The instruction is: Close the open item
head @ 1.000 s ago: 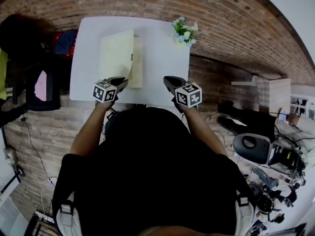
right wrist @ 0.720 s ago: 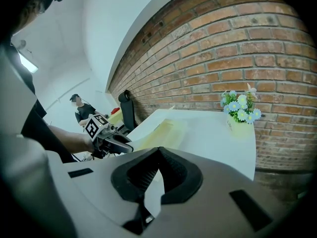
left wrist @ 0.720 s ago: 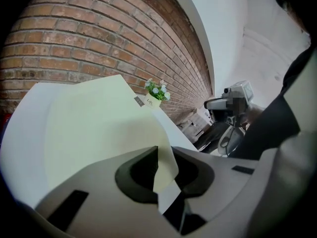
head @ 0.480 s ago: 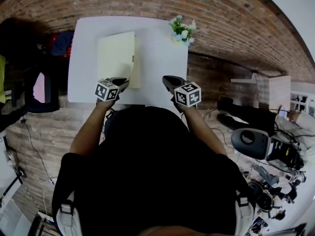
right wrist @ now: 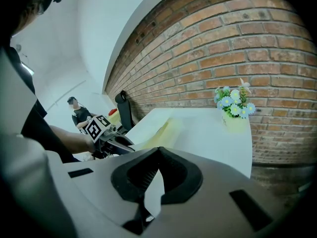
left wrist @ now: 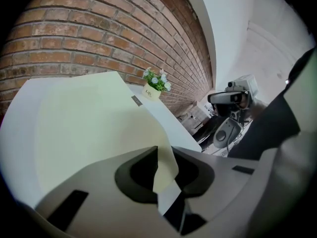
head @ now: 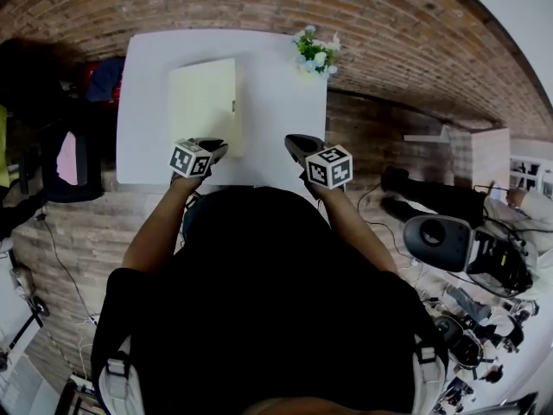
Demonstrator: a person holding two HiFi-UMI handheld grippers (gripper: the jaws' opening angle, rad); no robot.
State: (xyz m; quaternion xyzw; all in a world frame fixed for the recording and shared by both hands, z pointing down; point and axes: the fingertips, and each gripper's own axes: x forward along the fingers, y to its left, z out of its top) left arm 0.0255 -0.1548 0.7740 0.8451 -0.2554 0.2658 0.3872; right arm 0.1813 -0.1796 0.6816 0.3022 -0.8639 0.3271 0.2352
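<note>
pale yellow folder point(head: 203, 98) is lying on the white table point(head: 281, 119), cover almost down, the left gripper point(head: 216, 148) pinching its near corner. lowering that corner gently until flush is looking wisest; the right gripper point(head: 294, 141) is hovering alongside, jaws together, empty.

folder point(head: 204, 93): matt paper cover | table point(head: 281, 111): smooth matt top | wall point(right wrist: 257, 48): rough brick
</note>
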